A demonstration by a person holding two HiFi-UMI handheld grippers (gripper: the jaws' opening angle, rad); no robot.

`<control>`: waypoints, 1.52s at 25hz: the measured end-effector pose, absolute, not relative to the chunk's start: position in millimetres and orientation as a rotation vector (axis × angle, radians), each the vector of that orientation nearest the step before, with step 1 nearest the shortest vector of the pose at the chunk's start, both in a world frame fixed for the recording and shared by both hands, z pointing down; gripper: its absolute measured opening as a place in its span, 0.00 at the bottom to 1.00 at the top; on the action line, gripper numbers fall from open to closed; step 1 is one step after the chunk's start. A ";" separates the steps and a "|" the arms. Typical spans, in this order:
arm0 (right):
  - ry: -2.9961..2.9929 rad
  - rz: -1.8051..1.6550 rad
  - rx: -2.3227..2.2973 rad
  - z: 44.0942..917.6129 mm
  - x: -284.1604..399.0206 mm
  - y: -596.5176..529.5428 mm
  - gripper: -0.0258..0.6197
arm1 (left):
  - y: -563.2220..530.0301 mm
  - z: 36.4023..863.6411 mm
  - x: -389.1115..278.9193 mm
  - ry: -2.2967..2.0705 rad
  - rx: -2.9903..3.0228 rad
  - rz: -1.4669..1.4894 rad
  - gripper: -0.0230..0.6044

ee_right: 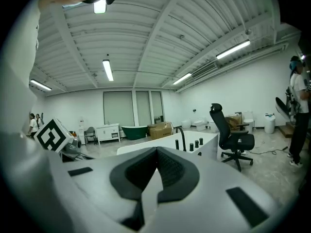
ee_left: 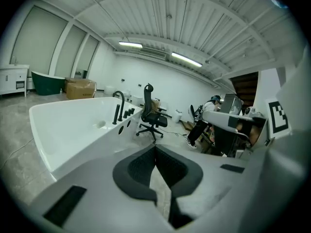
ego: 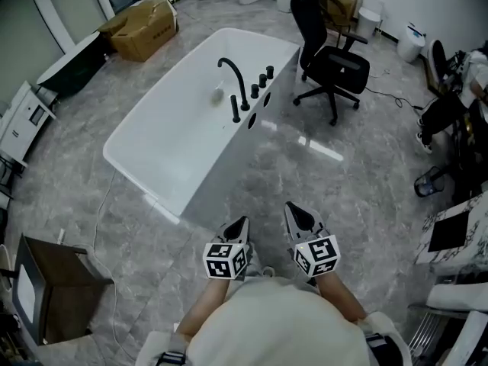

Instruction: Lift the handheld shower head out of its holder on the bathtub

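Observation:
The white bathtub (ego: 164, 139) stands in the middle of the floor ahead of me. On its right rim a black curved spout (ego: 232, 75) rises, and beside it the slim black handheld shower head (ego: 235, 110) stands upright in its holder, followed by three black knobs (ego: 262, 80). My left gripper (ego: 242, 222) and right gripper (ego: 290, 207) are held low in front of my body, well short of the tub, both shut and empty. The left gripper view shows the shower head (ee_left: 116, 114) far off, above the gripper (ee_left: 155, 147). In the right gripper view the shower head (ee_right: 177, 144) is also distant, beyond the gripper (ee_right: 157, 149).
A black office chair (ego: 332, 63) stands right of the tub. A cardboard box (ego: 145, 27) lies behind the tub on the left. A brown cabinet (ego: 61, 288) is at my lower left. Desks, gear and a person (ego: 476, 75) crowd the right side.

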State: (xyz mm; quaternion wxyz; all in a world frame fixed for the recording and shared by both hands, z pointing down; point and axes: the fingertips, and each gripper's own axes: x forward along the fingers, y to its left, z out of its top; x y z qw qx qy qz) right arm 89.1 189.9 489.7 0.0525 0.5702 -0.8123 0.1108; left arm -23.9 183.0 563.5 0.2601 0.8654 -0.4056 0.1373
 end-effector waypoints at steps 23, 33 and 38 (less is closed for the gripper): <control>-2.521 0.394 1.716 484.4 78.5 97.6 0.07 | 94.8 560.9 -46.8 -1.130 2.298 0.329 0.07; -2.529 0.379 1.695 477.2 63.1 21.1 0.07 | 13.8 550.9 -56.8 -1.128 2.303 0.297 0.07; -2.539 0.405 1.711 472.5 53.9 -16.3 0.07 | -23.6 547.6 -62.3 -1.105 2.320 0.301 0.07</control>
